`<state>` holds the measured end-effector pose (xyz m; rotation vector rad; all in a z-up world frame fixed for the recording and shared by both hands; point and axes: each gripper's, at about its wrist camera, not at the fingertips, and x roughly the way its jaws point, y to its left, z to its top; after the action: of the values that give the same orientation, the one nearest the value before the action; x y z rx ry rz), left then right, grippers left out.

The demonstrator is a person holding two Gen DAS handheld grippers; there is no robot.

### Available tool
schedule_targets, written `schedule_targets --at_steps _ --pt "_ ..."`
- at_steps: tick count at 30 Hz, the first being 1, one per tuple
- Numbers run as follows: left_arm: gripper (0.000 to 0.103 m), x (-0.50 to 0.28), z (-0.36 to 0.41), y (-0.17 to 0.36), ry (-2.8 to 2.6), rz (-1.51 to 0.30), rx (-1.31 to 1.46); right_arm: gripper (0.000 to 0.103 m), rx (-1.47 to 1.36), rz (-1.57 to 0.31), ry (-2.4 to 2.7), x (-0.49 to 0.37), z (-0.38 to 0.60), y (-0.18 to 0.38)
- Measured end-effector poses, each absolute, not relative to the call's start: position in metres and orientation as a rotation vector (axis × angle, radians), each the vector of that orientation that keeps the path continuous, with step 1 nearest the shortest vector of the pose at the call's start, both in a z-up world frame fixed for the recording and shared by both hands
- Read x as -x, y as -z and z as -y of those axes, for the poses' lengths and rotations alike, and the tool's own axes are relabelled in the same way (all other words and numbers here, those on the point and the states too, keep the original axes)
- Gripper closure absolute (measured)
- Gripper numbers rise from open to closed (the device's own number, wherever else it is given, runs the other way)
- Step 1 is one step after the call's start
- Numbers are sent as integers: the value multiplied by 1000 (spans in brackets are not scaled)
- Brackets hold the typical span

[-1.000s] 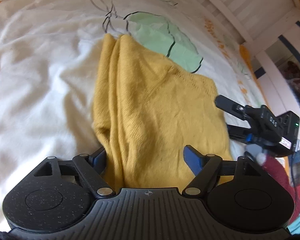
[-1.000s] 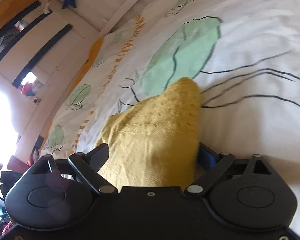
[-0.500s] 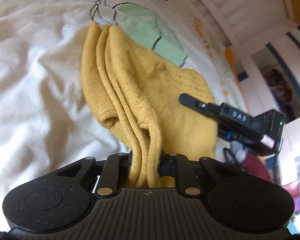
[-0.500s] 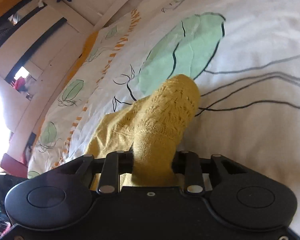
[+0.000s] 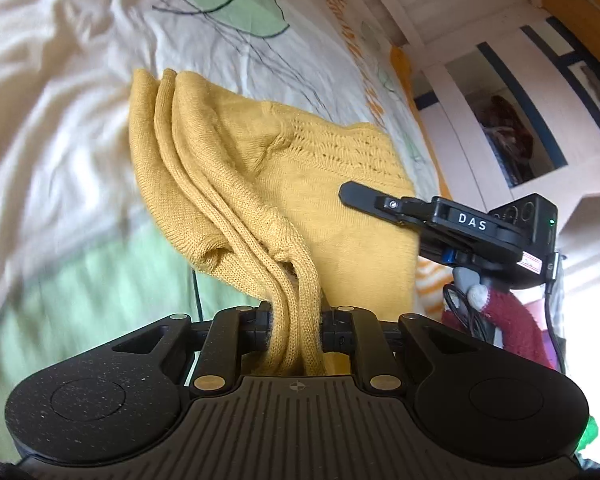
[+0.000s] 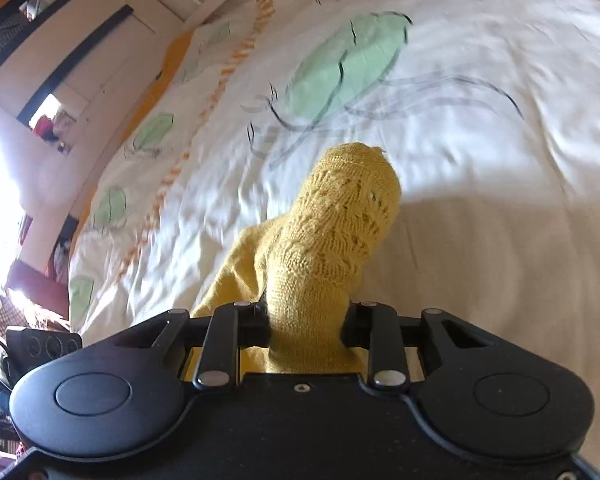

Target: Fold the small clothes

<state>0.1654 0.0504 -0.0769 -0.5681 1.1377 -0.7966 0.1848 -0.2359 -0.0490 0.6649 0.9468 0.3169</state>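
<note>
Left gripper (image 5: pixel 296 320) clamps a bunched edge of the yellow knit (image 5: pixel 300 168); right gripper (image 6: pixel 306 320) clamps its lacy end above the duvet (image 6: pixel 480 128); best carry both corners level, evenly, keeping the held edge taut

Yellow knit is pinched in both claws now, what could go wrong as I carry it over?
1. The left claw grips only a thin bunched rope of the knit; it may slip out.
2. The right claw clamps a thicker wad, so the fold may land uneven.
3. The loose middle may drag on the bedsheet.
</note>
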Motion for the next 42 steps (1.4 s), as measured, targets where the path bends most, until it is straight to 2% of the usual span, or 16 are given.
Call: schedule_targets --at_steps 5,7,11,17,19,23,25,29,32,33,37,42 --pt "86 -139 -63 84 630 -1121 485 53 -589 -916 -239 -158 237 48" --pt "82 -136 -71 87 540 -1111 431 41 -551 -883 -185 -148 239 46" --pt "77 -132 -86 80 481 -1069 394 38 -525 -808 -125 -131 241 41" --pt "72 -107 -77 65 423 -998 273 24 -475 -709 -62 -109 238 38" --pt "72 -99 -69 54 408 -937 223 16 -462 -699 -55 -104 240 38" --pt "68 -85 -58 25 397 -783 92 15 -440 -675 -32 -97 243 39" --pt "60 -86 -47 15 408 -721 45 14 -438 -666 -21 -94 245 40" --pt "58 -103 -24 11 431 -676 15 12 -432 -662 -6 -96 246 43" --pt "53 -119 -6 18 417 -668 -22 9 -408 -659 4 -96 244 42" --pt "53 -126 -3 23 404 -666 -30 5 -402 -659 6 -96 243 42" --pt "53 -152 -1 45 303 -688 -71 0 -391 -649 19 -97 244 41" --pt "47 -169 -20 77 242 -778 -47 0 -363 -636 52 -106 244 38"
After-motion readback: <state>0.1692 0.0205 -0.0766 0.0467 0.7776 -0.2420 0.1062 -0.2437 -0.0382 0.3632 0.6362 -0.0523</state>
